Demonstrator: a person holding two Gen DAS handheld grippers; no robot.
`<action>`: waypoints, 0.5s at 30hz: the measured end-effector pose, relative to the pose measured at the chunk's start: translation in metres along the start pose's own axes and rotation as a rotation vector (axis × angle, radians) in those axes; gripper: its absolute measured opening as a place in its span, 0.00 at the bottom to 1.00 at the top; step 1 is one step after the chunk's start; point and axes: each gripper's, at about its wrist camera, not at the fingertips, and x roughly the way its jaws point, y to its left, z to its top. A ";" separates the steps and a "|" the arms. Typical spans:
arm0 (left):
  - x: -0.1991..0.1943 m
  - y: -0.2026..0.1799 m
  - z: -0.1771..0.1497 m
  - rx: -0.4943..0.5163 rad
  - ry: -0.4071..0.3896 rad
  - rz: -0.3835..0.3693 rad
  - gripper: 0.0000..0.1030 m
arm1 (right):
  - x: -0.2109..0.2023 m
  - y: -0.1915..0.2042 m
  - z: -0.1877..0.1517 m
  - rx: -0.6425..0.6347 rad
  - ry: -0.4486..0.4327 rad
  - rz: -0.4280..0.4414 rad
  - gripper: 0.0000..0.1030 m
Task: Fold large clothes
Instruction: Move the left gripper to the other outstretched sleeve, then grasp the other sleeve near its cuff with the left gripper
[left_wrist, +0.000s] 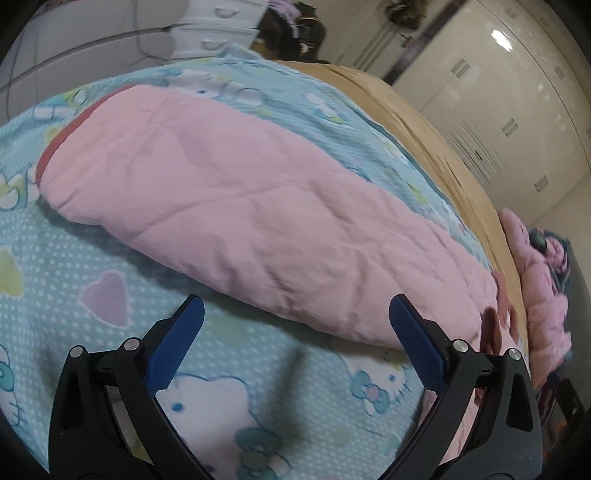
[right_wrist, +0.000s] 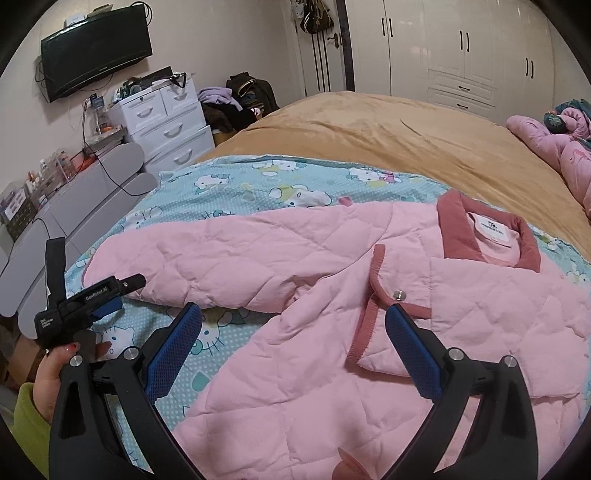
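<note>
A pink quilted jacket (right_wrist: 295, 332) with dark pink trim lies spread on a light blue cartoon-print blanket (right_wrist: 236, 188) on the bed. Its collar (right_wrist: 491, 236) points to the far right. One sleeve (right_wrist: 207, 258) stretches out to the left; in the left wrist view the sleeve (left_wrist: 240, 206) fills the middle. My left gripper (left_wrist: 295, 310) is open and empty, just in front of the sleeve's near edge; it also shows in the right wrist view (right_wrist: 110, 295) at the left. My right gripper (right_wrist: 293, 314) is open and empty, over the jacket's front near a snap button (right_wrist: 398, 294).
A tan bedspread (right_wrist: 388, 140) covers the far bed. Pink bedding (right_wrist: 554, 147) is bunched at the far right. White drawers (right_wrist: 166, 122), a wall TV (right_wrist: 96, 48) and a grey bench (right_wrist: 74, 206) stand at the left. White wardrobes (right_wrist: 461, 55) line the back wall.
</note>
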 end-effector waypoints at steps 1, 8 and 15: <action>0.001 0.004 0.001 -0.014 -0.002 0.002 0.91 | 0.002 0.001 0.000 -0.002 0.002 -0.002 0.96; 0.014 0.035 0.021 -0.147 -0.029 -0.042 0.91 | 0.010 0.004 -0.005 -0.007 0.018 0.007 0.96; 0.019 0.045 0.043 -0.238 -0.075 -0.089 0.91 | 0.006 -0.005 -0.009 0.009 0.019 -0.004 0.96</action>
